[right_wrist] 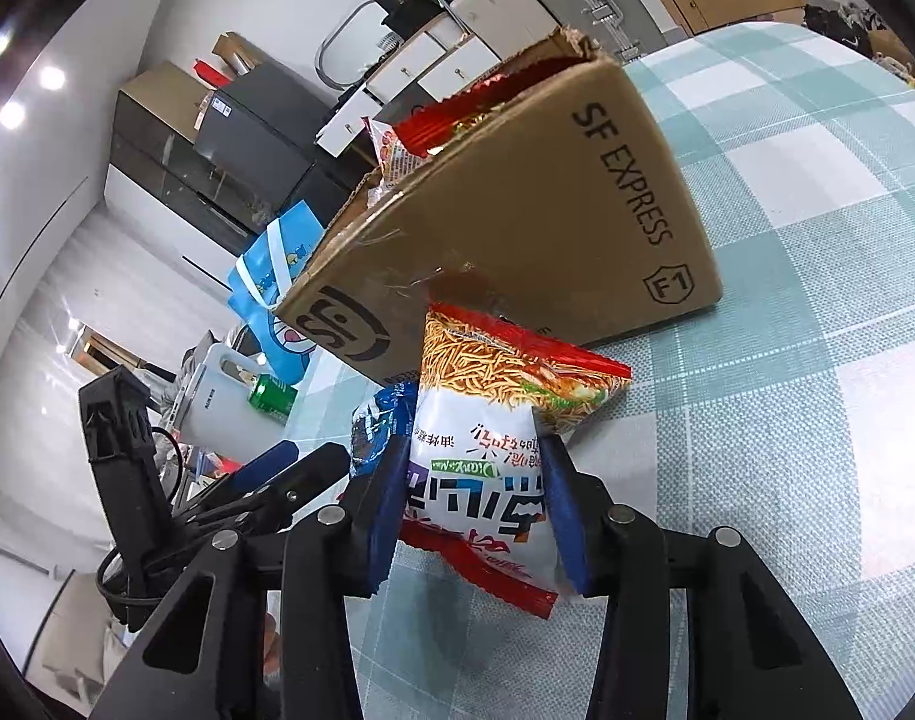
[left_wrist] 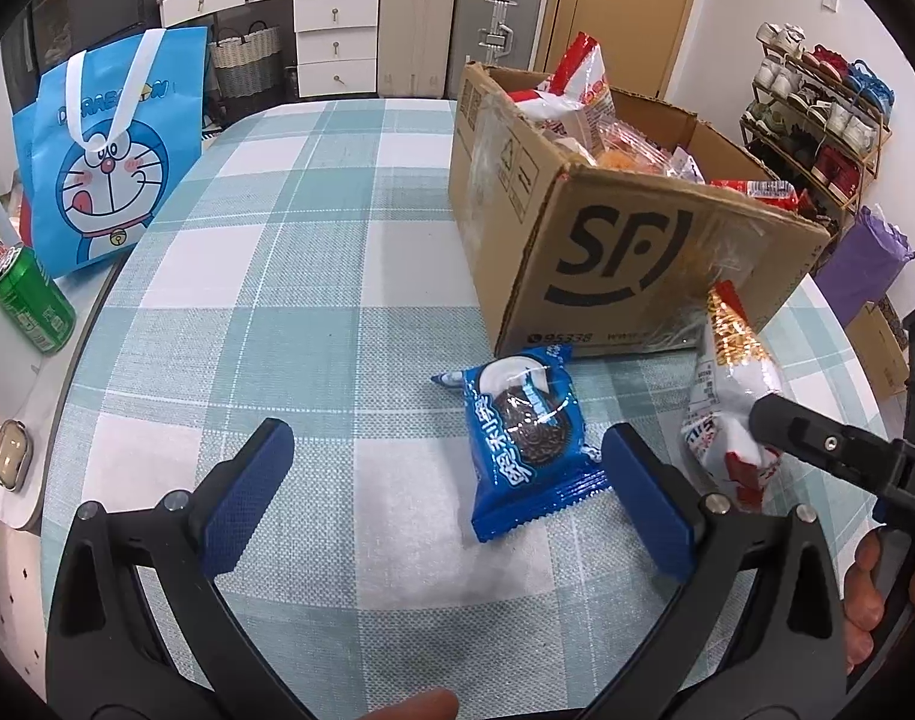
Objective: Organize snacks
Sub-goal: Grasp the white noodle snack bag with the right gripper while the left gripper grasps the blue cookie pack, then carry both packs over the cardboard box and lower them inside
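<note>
A blue Oreo packet [left_wrist: 526, 438] lies on the checked tablecloth just ahead of my left gripper [left_wrist: 445, 468], which is open and empty, its right finger beside the packet. My right gripper [right_wrist: 472, 480] is shut on a white and red noodle snack bag [right_wrist: 487, 450], held above the table in front of the SF cardboard box [right_wrist: 547, 228]. The bag [left_wrist: 727, 396] and right gripper finger [left_wrist: 817, 438] also show in the left wrist view. The open box [left_wrist: 607, 228] holds several snack packets [left_wrist: 577, 90].
A blue Doraemon bag [left_wrist: 109, 150] stands at the table's left edge, with a green can [left_wrist: 31, 300] and a white kettle [right_wrist: 223, 408] beside it. Drawers, suitcases and a shoe rack [left_wrist: 817, 114] stand beyond the table.
</note>
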Demonstrator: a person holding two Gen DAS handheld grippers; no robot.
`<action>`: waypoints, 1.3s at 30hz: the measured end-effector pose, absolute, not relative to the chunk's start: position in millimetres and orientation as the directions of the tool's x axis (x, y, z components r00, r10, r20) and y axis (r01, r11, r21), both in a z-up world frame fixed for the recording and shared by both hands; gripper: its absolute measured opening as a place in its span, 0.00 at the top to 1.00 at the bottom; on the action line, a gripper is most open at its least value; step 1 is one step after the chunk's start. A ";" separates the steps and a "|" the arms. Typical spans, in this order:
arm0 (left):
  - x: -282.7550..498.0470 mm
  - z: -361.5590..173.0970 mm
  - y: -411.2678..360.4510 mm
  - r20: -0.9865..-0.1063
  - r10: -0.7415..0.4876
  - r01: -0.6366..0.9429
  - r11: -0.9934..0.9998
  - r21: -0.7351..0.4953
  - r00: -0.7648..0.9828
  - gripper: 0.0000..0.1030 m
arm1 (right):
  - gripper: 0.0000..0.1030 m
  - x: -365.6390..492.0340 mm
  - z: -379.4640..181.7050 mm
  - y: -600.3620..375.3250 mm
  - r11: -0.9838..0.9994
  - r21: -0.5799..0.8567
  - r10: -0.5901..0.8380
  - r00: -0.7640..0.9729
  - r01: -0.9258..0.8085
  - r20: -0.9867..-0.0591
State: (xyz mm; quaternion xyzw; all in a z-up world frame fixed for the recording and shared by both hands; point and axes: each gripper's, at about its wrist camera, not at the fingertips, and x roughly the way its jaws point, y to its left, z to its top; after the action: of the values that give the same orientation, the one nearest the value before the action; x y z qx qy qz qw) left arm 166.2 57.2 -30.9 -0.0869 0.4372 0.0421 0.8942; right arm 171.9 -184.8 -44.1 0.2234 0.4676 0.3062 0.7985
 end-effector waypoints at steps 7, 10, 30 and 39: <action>177.5 -42.1 50.8 -0.808 -0.017 -0.147 0.981 -0.127 0.589 0.01 | 0.59 160.2 -38.6 -195.8 0.733 0.615 0.676 0.410 -0.290 -0.613; 184.7 -48.0 46.8 -0.817 -0.013 -0.149 0.981 -0.121 0.577 0.01 | 0.59 156.4 -37.0 -200.3 0.729 0.619 0.680 0.420 -0.293 -0.601; 180.0 -47.0 44.5 -0.788 -0.061 -0.117 0.979 -0.166 0.612 0.60 | 0.59 137.7 -24.8 -212.8 0.727 0.603 0.680 0.464 -0.327 -0.568; 152.5 -14.7 44.4 -0.735 -0.085 -0.086 0.978 -0.192 0.672 0.60 | 0.59 127.0 -8.5 -214.5 0.718 0.596 0.688 0.493 -0.359 -0.532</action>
State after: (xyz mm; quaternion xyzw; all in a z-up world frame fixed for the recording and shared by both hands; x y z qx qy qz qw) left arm 152.5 44.4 -14.7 -0.1059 0.4049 0.0004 0.9082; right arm 127.0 -214.5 -8.5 0.2085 0.3948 0.3121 0.8386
